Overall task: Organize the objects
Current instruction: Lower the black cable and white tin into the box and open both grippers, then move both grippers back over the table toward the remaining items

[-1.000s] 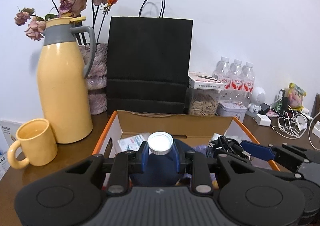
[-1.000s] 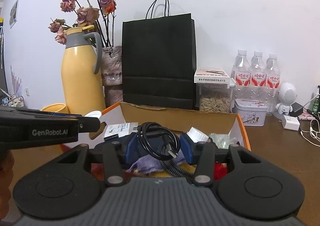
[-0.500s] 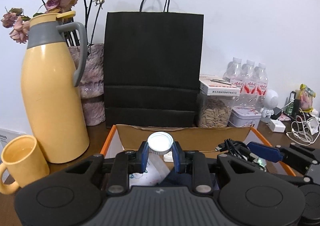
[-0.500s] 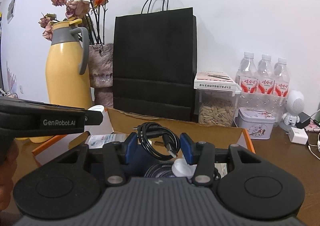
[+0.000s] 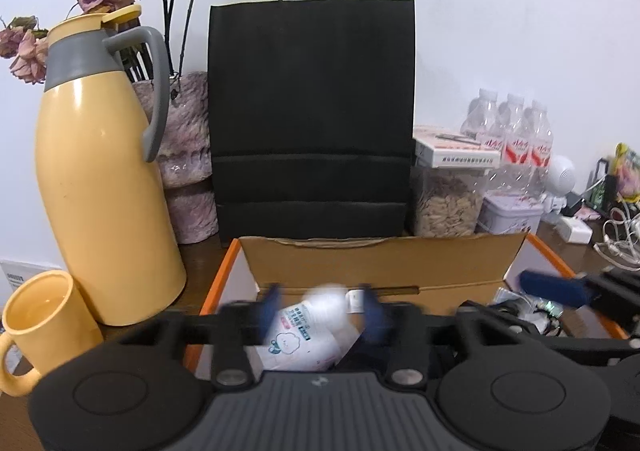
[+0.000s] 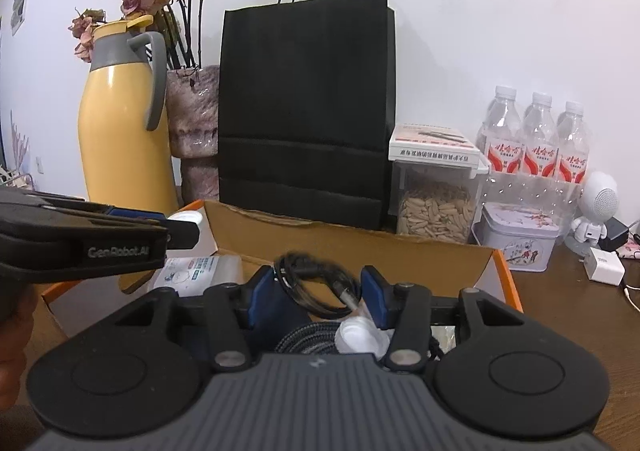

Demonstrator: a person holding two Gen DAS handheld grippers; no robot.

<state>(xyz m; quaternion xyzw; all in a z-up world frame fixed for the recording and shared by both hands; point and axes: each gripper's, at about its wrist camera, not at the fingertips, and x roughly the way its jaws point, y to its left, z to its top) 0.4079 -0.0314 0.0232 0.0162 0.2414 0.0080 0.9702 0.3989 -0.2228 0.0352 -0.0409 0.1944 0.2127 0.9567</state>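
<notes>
1. Box (image 5: 384, 263) sits open-topped on the surface before the bag (image 5: 312, 119).
2. Left gripper (image 5: 320, 307) has just spread, letting go of the bottle (image 5: 324, 299), blurred over the box.
3. Right gripper (image 6: 318, 291) has widened too; cable (image 6: 316, 283) hangs loosely between its pads.

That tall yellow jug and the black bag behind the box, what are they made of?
The yellow jug looks like glossy plastic, judging by soft highlights on its smooth body; coated metal is possible. The black bag looks like matte paper, with crisp horizontal fold creases.
</notes>
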